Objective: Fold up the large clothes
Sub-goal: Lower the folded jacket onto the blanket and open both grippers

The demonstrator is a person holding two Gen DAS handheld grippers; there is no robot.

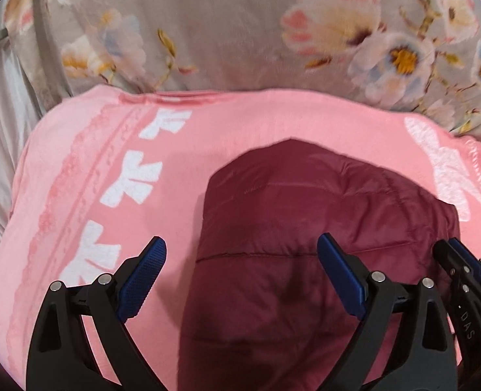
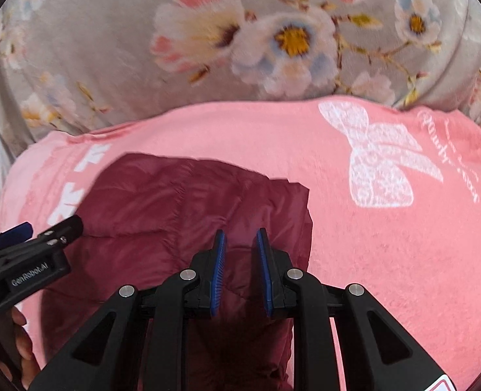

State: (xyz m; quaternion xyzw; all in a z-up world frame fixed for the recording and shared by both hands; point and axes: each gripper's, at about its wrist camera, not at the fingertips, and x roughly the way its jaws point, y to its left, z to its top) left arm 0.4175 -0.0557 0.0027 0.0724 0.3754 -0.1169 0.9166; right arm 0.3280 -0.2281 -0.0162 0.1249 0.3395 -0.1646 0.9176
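Left gripper (image 1: 242,273) gapes wide, empty, over maroon jacket (image 1: 292,228); right gripper (image 2: 240,270) narrowly parted, empty. Jacket lies mid pink blanket (image 2: 387,260).

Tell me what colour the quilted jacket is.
Dark maroon. The quilted jacket shows best in the right wrist view, lying on the pink blanket.

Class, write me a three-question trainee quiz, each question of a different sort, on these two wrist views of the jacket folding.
1. True or false: the maroon quilted jacket lies on the pink blanket.
2. Which gripper's jaws stand wider apart? A) left gripper B) right gripper
3. Fill in: the white shape printed on the blanket is a ____.

Key: 1 true; 2 A; 3 bow.
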